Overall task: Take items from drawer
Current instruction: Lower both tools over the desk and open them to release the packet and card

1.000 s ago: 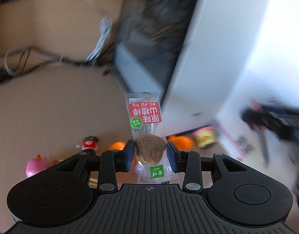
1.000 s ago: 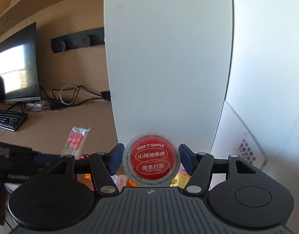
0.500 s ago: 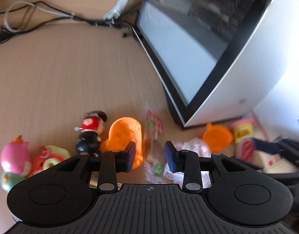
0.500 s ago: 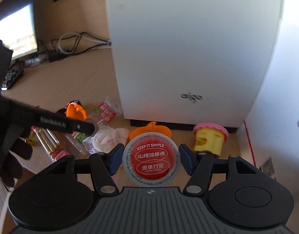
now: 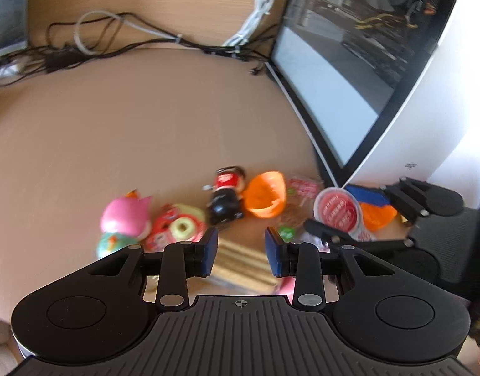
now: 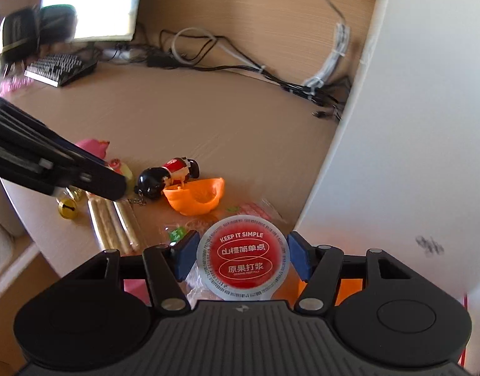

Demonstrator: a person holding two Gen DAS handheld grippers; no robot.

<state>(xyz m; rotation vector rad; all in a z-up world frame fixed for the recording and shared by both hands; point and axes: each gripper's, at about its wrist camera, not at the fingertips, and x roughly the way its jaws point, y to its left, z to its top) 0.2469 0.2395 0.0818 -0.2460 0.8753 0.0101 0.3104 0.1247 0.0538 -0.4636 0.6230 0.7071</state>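
My right gripper (image 6: pixel 243 258) is shut on a round red-lidded snack cup (image 6: pixel 243 258), low over the desk beside the white computer case (image 6: pixel 412 144). That cup (image 5: pixel 337 210) also shows in the left wrist view at right. My left gripper (image 5: pixel 241 252) is open with nothing between its blue pads, above a pack of biscuit sticks (image 5: pixel 240 263). The clear red-label snack packet (image 5: pixel 297 199) lies flat on the desk next to an orange shell (image 5: pixel 266 193). A black-and-red figurine (image 5: pixel 225 195), a pink toy (image 5: pixel 124 217) and a red-green toy (image 5: pixel 180 227) lie close by.
The computer case with its glass side panel (image 5: pixel 349 72) stands at right. Cables (image 5: pixel 152 40) run along the back of the desk. A keyboard (image 6: pixel 59 69) and monitor (image 6: pixel 89 3) sit far left. The desk's front edge (image 6: pixel 42 250) is near the toys.
My left gripper has opened and let go of the snack packet, which now lies on the desk. My right gripper came down to the desk with the cup still held.
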